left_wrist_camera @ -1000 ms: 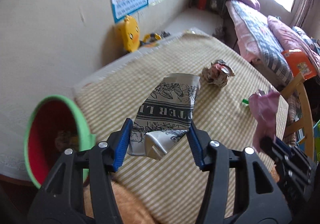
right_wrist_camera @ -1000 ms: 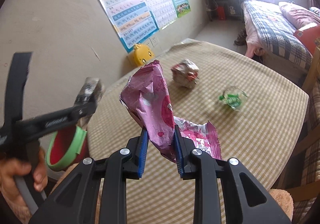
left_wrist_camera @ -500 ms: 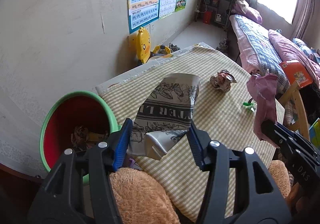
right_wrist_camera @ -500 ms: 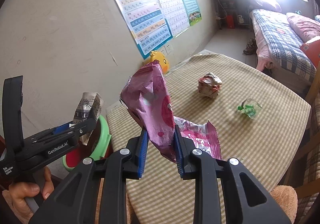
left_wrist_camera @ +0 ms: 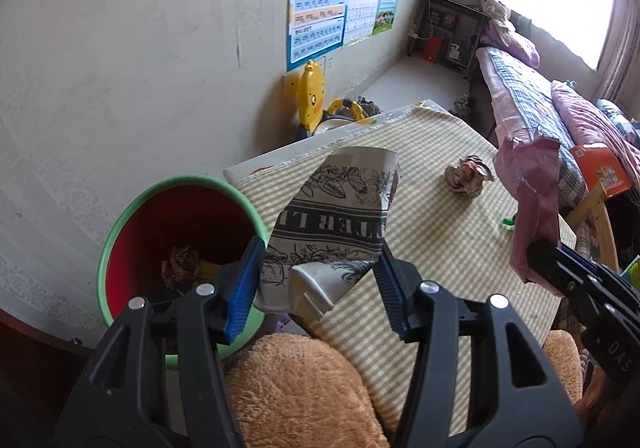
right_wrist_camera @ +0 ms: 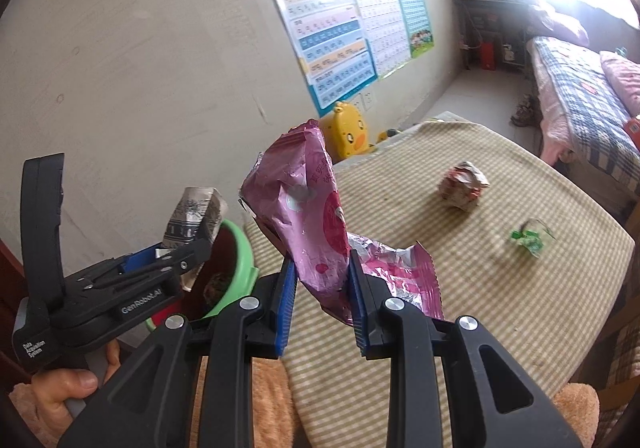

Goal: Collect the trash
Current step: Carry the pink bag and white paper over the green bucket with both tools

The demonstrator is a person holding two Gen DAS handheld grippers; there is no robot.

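2 wrappers near the bin (left_wrist_camera: 120, 232).
Left gripper (left_wrist_camera: 320, 280) clamps a printed carton (left_wrist_camera: 340, 215), right gripper (right_wrist_camera: 322, 302) a pink wrapper (right_wrist_camera: 308, 215); 2 scraps remain on the table (right_wrist_camera: 460, 288).

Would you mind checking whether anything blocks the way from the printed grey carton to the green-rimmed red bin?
Nothing visible does: the printed grey carton hangs in the left hand-held gripper beside the green-rimmed red bin's open mouth.

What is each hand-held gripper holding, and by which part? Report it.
Left hand-held gripper: black-and-white printed wrapper, clamped at its lower end. Right hand-held gripper: pink foil wrapper, clamped near its lower middle.
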